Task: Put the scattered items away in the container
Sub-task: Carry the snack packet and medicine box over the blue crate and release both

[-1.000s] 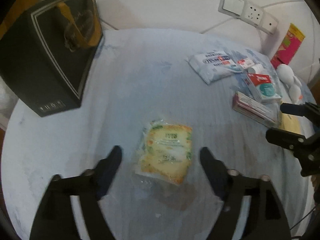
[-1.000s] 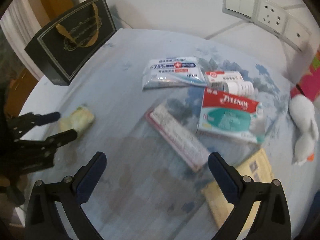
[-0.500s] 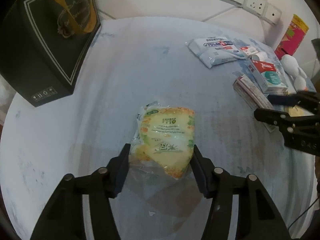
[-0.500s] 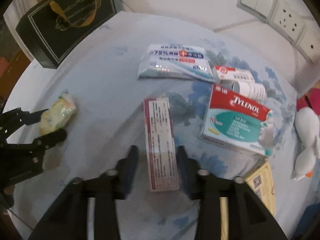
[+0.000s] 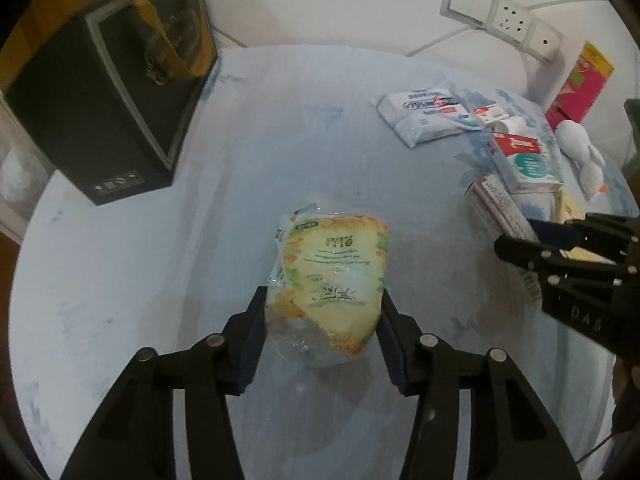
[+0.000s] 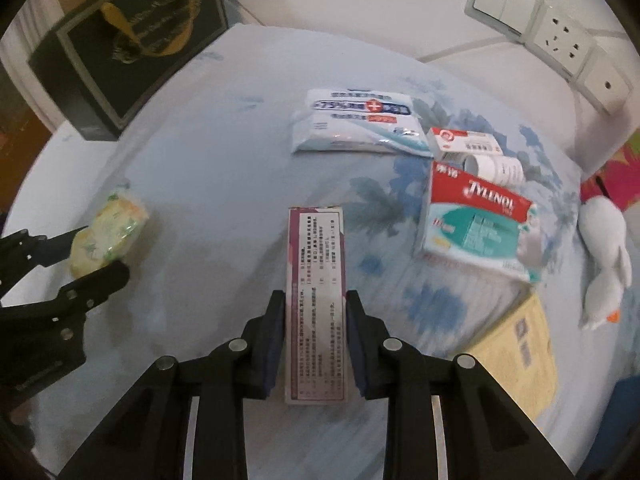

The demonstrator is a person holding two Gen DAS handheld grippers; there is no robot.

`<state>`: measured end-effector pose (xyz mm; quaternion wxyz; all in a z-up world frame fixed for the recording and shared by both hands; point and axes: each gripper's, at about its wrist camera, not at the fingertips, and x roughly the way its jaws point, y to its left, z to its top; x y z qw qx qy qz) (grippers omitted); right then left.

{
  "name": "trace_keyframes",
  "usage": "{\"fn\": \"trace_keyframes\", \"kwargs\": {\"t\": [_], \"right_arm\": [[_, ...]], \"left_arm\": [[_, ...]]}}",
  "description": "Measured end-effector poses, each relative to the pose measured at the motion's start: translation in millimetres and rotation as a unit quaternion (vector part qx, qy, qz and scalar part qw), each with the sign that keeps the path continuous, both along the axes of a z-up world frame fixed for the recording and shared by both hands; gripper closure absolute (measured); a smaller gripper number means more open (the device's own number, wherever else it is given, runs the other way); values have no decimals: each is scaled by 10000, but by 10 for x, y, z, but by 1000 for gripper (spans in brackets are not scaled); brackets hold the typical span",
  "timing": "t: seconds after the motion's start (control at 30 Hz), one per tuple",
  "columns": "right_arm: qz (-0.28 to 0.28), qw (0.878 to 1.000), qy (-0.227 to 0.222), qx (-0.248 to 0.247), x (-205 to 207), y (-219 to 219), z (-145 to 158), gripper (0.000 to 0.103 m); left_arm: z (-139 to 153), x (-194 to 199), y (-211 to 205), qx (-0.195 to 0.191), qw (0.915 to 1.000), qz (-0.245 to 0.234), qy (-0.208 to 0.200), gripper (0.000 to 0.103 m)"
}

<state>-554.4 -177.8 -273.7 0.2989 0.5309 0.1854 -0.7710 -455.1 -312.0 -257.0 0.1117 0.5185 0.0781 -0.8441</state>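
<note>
Both grippers have taken an item at once, which saves a trip to the container. The left gripper is closing its fingers on the yellow-green snack packet, pads already pressing its soft sides near the lower end so the crinkly film bunches rather than slips. The right gripper pinches the long purple-edged medicine box across its narrow width, the fingers pressed flat to its long sides. The black gift bag, probably the container, stands at the far left of the pale blue surface. Wipes pack, Tylenol box and small white bottle remain scattered; blur hides finer labels.
</note>
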Motion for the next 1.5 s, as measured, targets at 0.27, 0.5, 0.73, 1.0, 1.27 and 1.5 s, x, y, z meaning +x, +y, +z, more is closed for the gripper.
{"fn": "trace_keyframes", "kwargs": {"t": [0.27, 0.5, 0.73, 1.0, 1.27, 1.5], "right_arm": [[-185, 9989, 364, -243, 702, 197, 685, 74], [-290, 9946, 885, -463, 1174, 550, 1449, 74], [-213, 9910, 1192, -565, 1654, 879, 2020, 74], [-339, 9848, 1596, -598, 2306, 1347, 2589, 74], [-922, 9733, 1975, -725, 2897, 2034, 3257, 74], [-1291, 9558, 2504, -839, 3235, 2838, 3883, 74]], "left_arm": [[552, 363, 184, -68, 9992, -53, 400, 53], [1174, 760, 532, -246, 9966, -171, 772, 53], [1669, 1208, 879, -365, 9952, -91, 903, 53], [2234, 1777, 1347, -459, 9892, -416, 1327, 53], [2769, 2137, 1939, -348, 9799, -1008, 1686, 53], [3341, 2296, 2799, -288, 9648, -1500, 2140, 53]]}}
